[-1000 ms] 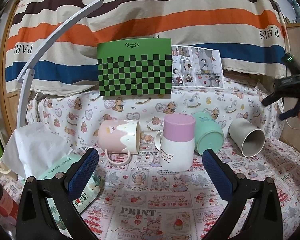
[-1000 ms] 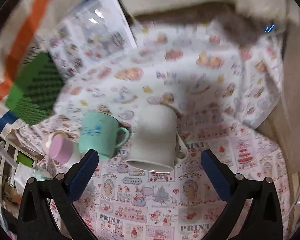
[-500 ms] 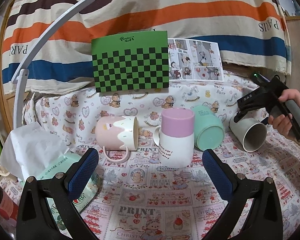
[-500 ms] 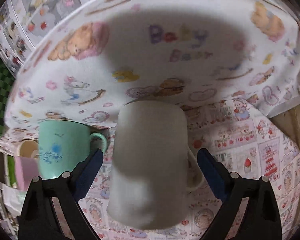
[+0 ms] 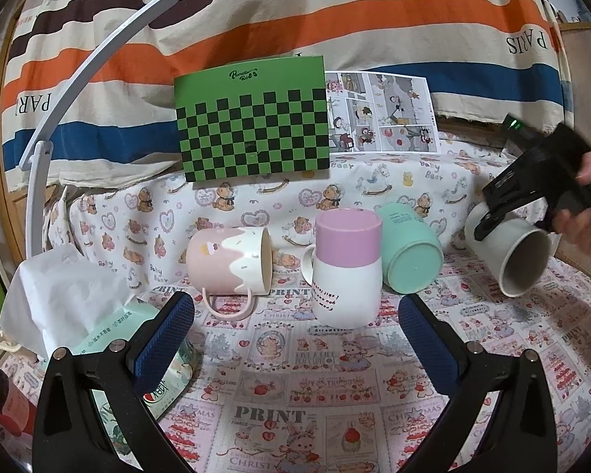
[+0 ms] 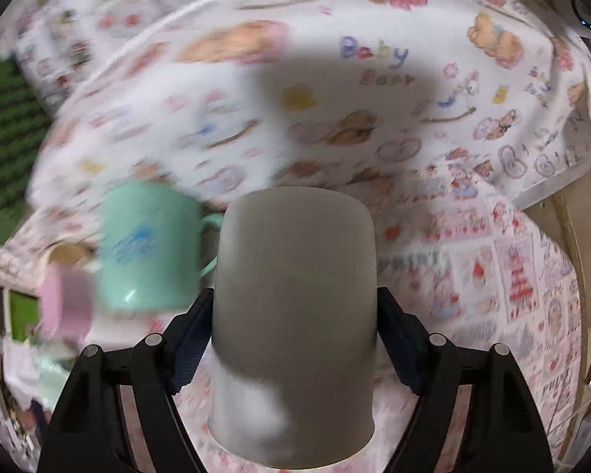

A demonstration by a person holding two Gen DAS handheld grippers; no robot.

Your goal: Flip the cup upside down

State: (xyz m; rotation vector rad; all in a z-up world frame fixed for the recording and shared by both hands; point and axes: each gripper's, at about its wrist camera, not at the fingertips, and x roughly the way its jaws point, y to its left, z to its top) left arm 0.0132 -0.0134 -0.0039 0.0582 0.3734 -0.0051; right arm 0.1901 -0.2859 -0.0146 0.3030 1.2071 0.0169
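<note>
A white cup (image 6: 295, 315) lies on its side at the right of the printed cloth, its mouth toward me. My right gripper (image 6: 295, 339) is shut on the white cup, one pad on each side of its body; it also shows in the left wrist view (image 5: 508, 260), held by the black gripper body (image 5: 539, 193). My left gripper (image 5: 295, 335) is open and empty, low over the cloth in front of the cups. A pink-and-white cup (image 5: 346, 268) stands upside down in the middle.
A pink cup (image 5: 228, 268) and a mint cup (image 5: 409, 252) lie on their sides either side of the middle cup. A tissue pack (image 5: 110, 331) and a red-capped bottle (image 5: 0, 394) sit at the left. A green checkered board (image 5: 252, 122) leans at the back.
My right gripper came down over the white cup and closed on its sides. The left gripper has barely moved.
</note>
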